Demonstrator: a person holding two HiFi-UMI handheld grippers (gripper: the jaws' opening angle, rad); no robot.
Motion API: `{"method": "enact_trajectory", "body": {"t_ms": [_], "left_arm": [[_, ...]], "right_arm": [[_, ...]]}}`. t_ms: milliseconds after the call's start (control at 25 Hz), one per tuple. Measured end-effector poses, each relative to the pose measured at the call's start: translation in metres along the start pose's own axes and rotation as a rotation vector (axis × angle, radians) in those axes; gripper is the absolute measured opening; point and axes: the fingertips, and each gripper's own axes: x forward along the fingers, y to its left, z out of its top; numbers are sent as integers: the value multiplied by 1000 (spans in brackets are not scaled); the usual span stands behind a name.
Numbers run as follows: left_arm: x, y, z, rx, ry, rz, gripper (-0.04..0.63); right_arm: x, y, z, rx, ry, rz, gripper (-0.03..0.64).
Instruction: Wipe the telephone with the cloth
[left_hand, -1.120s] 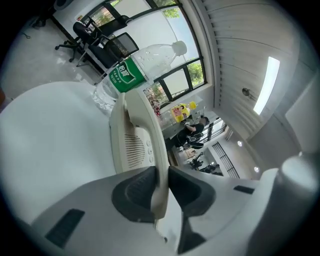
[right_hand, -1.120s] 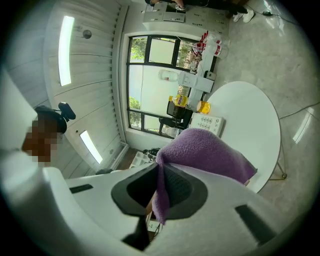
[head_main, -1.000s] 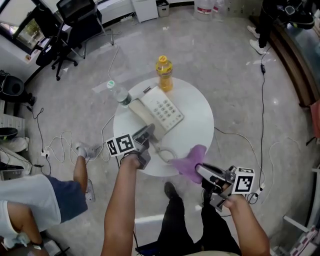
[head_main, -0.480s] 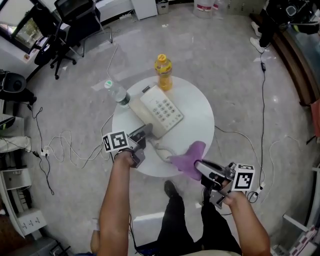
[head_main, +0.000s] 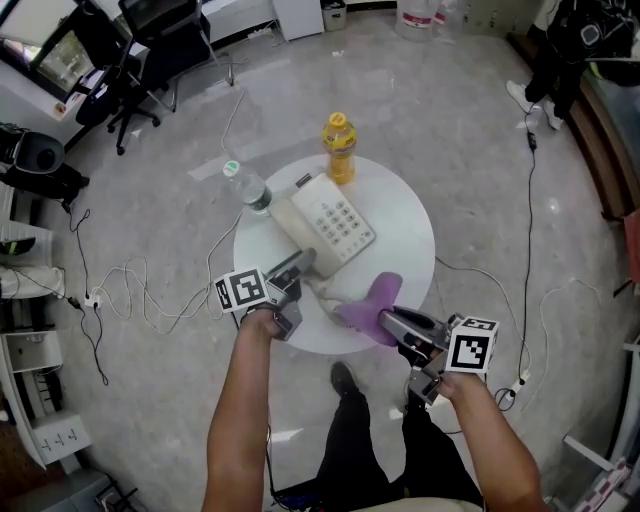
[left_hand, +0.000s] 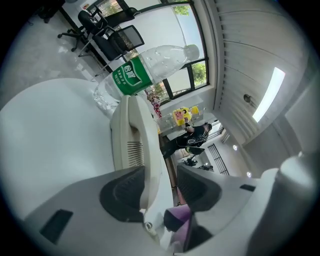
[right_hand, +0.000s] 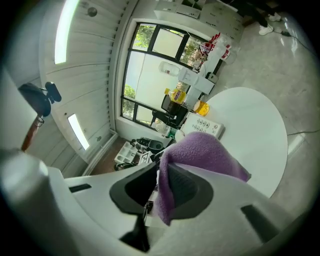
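Telephone (head_main: 338, 222): on table (head_main: 405, 215), long axis diagonal, ahead-left of right claw (head_main: 386, 319) clenched on cloth (head_main: 362, 308); left claw (head_main: 303, 263), jaws just opened, loosely straddles handset (left_hand: 134, 140).

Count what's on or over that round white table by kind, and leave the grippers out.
Bottles: 2, the orange bottle and the clear bottle
telephone: 1
purple cloth: 1
Total: 4

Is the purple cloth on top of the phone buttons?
No, the cloth is held in the right hand-held gripper, beside the telephone.
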Motion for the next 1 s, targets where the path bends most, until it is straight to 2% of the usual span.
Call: {"method": "enact_trajectory", "body": {"t_ms": [240, 360, 480, 640, 760, 1000], "left_arm": [[-13, -5, -4, 5, -8, 55, 256], [-25, -2, 2, 33, -63, 108, 275], [-41, -10, 16, 61, -140, 121, 275], [-65, -29, 26, 148, -181, 153, 275], [-93, -49, 43, 256, -244, 200, 275], [-143, -116, 57, 364, -352, 159, 273]], "right_arm": [[13, 1, -2, -112, 53, -103, 161], [17, -1, -9, -209, 112, -164, 196], [20, 0, -13, -292, 163, -215, 185], [19, 9, -13, -405, 170, -263, 28], [19, 21, -10, -484, 165, -280, 20], [13, 60, 1, -618, 120, -287, 17]]}}
